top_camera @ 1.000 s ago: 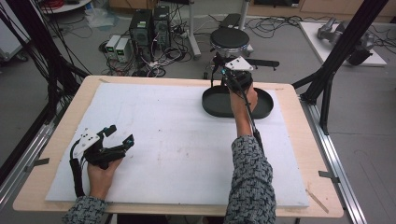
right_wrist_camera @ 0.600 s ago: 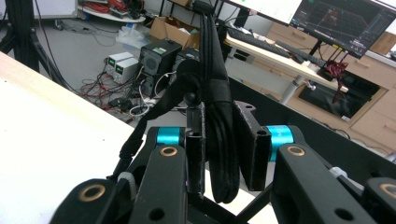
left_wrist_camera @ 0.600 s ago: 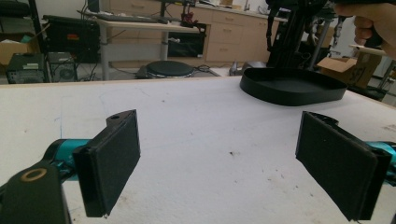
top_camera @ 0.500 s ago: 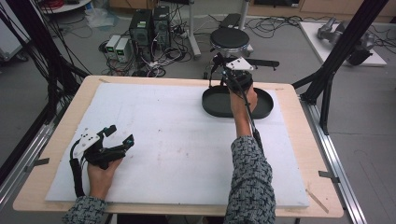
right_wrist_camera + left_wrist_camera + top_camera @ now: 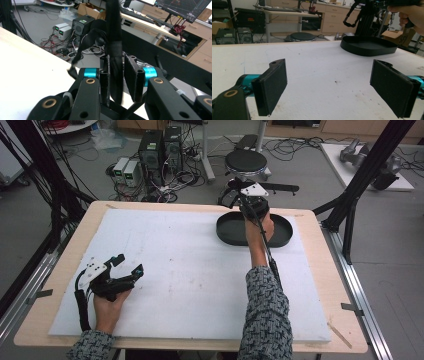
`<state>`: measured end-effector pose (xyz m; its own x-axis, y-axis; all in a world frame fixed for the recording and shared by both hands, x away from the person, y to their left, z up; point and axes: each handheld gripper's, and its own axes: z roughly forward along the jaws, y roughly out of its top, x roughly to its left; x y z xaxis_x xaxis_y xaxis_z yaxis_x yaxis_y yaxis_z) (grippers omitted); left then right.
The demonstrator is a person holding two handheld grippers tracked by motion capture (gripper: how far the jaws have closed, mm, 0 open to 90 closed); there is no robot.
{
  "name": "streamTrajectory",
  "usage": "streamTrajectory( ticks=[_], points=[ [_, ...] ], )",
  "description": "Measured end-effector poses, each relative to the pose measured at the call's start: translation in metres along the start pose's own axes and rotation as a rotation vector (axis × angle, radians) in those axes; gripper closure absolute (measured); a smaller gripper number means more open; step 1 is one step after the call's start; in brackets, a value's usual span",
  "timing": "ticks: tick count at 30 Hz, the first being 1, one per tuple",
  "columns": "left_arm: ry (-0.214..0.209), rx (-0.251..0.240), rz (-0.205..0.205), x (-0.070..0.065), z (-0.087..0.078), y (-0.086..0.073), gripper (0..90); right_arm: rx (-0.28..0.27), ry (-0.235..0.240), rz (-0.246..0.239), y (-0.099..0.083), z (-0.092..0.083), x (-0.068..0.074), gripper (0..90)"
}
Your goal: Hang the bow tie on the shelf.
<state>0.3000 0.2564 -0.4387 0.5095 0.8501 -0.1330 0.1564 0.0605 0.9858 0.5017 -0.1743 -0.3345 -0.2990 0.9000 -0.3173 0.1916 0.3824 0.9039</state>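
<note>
While the left gripper [image 5: 127, 265] is being rested at eight o'clock on the white mat [image 5: 180, 270] with jaws spread and empty, a black strap [image 5: 113, 50] is being clenched by the right gripper [image 5: 121, 80] over the black tray [image 5: 282, 232] at one o'clock.

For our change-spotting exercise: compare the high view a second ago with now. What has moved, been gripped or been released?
Nothing visibly changed. The right gripper stays over the tray, holding a black strap; the left gripper stays open on the mat.
</note>
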Motion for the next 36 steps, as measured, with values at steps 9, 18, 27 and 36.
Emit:
streamTrajectory(
  ticks=[9, 18, 27, 36],
  points=[
    [-0.001, -0.003, 0.000, 0.000, 0.000, 0.000, 14.4, 0.016, 0.007, 0.004, -0.002, 0.002, 0.004, 75.2],
    [0.000, -0.002, 0.001, -0.001, 0.000, 0.000, 14.4, 0.015, 0.037, 0.003, 0.001, -0.004, 0.004, 68.8],
    [0.003, 0.003, 0.008, -0.001, 0.000, 0.000, 14.4, -0.001, 0.068, 0.008, 0.012, -0.023, 0.005, 60.9],
    [0.009, 0.010, 0.007, -0.001, 0.000, -0.001, 14.4, -0.041, 0.087, 0.000, 0.027, -0.052, 0.001, 54.2]
  ],
)
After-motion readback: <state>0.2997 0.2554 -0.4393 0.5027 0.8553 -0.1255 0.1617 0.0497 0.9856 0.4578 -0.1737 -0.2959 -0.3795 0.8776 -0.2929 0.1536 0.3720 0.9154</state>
